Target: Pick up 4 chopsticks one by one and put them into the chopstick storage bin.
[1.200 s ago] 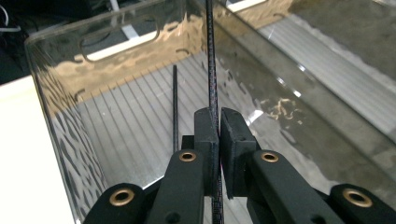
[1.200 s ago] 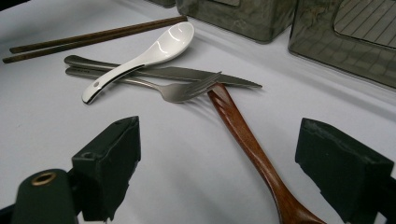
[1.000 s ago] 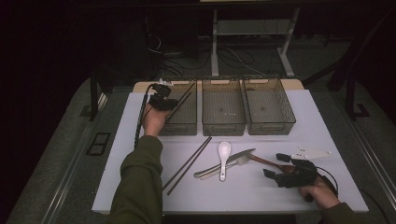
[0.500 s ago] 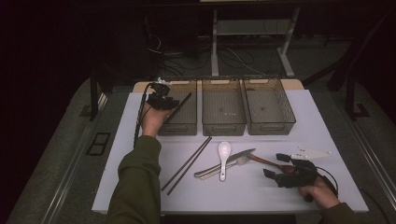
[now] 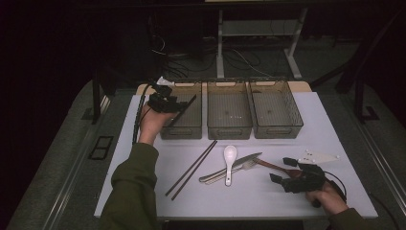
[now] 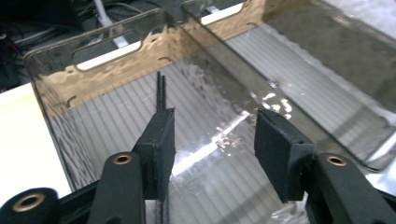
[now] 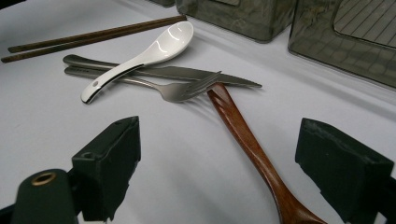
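Observation:
My left gripper hovers over the left clear bin, and its jaws have just been opening. In the left gripper view the left gripper is open, with a dark pair of chopsticks running along the left pad down into the bin; the pads do not press on it. That pair leans across the bin. At the front right, my right gripper rests on the table. In its own view the right gripper is wide open with the wooden spoon's handle lying between the jaws.
A second chopstick pair, a white spoon, a knife and a fork lie mid-table. The middle bin and right bin stand in a row. A small white flat piece lies far right.
The left gripper has lifted slightly over the left bin and its jaws have parted. The chopsticks stay leaning in the bin. The right hand has not moved.

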### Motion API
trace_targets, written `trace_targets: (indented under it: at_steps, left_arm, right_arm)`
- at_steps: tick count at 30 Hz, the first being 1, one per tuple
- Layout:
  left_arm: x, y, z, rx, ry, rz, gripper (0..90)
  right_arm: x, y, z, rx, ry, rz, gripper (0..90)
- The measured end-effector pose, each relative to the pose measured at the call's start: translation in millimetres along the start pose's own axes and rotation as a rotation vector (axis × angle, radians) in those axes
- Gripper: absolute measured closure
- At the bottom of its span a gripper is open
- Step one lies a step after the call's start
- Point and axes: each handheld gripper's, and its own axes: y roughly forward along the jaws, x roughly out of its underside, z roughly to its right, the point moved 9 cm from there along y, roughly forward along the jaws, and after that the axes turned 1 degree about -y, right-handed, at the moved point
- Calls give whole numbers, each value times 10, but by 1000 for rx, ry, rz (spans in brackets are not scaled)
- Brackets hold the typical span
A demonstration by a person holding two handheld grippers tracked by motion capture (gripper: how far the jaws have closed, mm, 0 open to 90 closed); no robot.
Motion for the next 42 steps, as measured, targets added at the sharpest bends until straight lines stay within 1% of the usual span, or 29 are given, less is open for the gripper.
trace_targets:
  at_steps: [2,5,9,12,17,20,24,29,35,38,42]
  left_arm:
    - [-9,-45,55,16,6,10,445]
    - [7,-104,129,31,28,13,431]
    - [54,-176,189,38,36,18,404]
    - [93,-232,235,52,38,26,384]
    - [176,-314,318,58,66,40,354]
    - [219,-365,383,73,68,56,344]
    - [294,-412,462,80,82,60,312]
    - [413,-438,567,94,80,69,287]
    - [557,-451,689,118,70,88,281]
    - [626,-470,735,125,77,85,278]
    - [701,-499,805,133,71,94,274]
  right_arm:
    - [-1,1,2,1,-1,1,139]
    - [0,0,2,1,-1,1,139]
    - [0,3,3,2,-2,0,139]
    - [1,4,2,2,-2,0,139]
    - [0,3,4,3,-2,1,139]
    - [0,5,3,3,-1,0,139]
    - [2,9,3,5,2,-1,139]
    - [-3,5,5,4,1,3,139]
    - [-2,6,-5,0,3,2,139]
    - [-3,5,1,1,1,3,139]
    - [-2,7,-1,2,0,2,139]
